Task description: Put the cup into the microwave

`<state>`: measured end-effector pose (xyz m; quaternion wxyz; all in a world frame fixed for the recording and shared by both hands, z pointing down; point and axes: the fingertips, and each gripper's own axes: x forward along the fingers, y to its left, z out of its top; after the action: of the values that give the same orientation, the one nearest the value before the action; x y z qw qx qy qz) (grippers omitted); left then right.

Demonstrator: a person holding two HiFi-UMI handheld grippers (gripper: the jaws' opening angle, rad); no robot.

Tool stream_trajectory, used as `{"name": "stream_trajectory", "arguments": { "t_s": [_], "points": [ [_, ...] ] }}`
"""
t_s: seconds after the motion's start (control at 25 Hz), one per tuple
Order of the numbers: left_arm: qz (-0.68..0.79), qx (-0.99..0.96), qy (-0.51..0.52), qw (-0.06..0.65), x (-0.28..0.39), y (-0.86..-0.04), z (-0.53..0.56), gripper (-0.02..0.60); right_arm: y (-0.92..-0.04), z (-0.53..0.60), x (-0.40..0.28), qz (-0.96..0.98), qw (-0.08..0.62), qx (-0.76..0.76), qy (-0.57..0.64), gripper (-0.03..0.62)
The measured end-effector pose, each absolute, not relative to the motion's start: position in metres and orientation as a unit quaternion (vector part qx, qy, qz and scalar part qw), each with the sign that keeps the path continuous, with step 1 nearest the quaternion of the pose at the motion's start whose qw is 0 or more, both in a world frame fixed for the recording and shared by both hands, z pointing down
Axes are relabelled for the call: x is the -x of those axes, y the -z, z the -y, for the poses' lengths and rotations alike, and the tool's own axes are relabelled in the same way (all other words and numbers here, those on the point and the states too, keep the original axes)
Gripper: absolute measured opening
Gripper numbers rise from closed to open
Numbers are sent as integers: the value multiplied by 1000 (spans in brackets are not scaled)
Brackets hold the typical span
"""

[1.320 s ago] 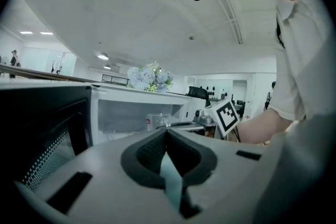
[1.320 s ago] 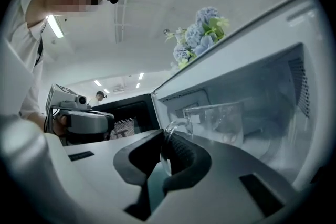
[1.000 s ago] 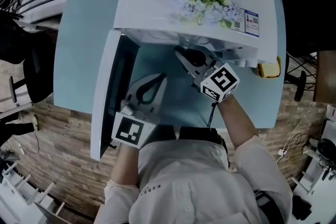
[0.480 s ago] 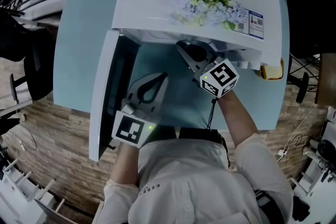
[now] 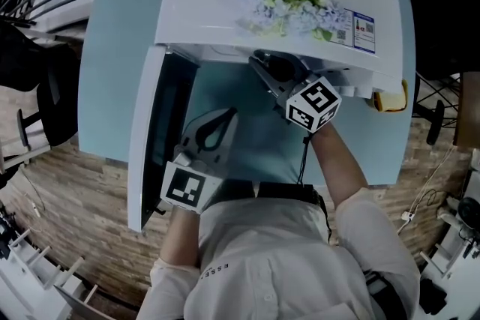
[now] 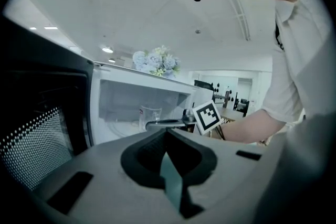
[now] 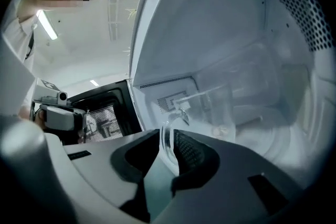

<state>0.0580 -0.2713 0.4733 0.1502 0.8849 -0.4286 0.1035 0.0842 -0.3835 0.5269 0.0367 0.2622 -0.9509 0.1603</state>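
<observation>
Cup (image 7: 227,106) sits inside the microwave (image 7: 220,18), just ahead of our right gripper (image 7: 169,139). Its clear handle (image 7: 166,132) lies between the jaws, which are opening and only slightly apart. Our left gripper (image 6: 165,138) has its jaws pressed together on nothing, with the door (image 6: 42,134) to their left.

My left gripper (image 5: 223,124) hangs low and close to my body, pointing forward and slightly down. Its jaws are closed tip to tip with nothing between them. My right gripper (image 7: 169,139) reaches further out, nearly level, at the end of my bare right forearm (image 5: 339,165), which stretches ahead from a white sleeve (image 5: 375,228). Its jaws are opening; the handle of the cup (image 7: 223,107) stands between them, and the pads look just clear of it. The two grippers are well apart, the right ahead of the left.
</observation>
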Motion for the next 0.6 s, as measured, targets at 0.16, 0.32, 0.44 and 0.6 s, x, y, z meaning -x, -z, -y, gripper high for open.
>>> {"name": "stream_trajectory", "arguments": {
  "t_s": [0.16, 0.32, 0.44, 0.6],
  "points": [
    [421, -888, -88, 166, -60, -473, 271, 0, -532, 381, -86, 951, 57, -258, -160, 130],
    [416, -890, -89, 164, -63, -474, 272, 0, -532, 381, -96, 947, 62, -273, -156, 133],
    [412, -892, -89, 161, -66, -474, 273, 0, -531, 379, -102, 943, 66, -285, -157, 132],
    [408, -896, -89, 150, -71, -470, 274, 0, -529, 370, -112, 936, 69, -306, -158, 132]
  ]
}}
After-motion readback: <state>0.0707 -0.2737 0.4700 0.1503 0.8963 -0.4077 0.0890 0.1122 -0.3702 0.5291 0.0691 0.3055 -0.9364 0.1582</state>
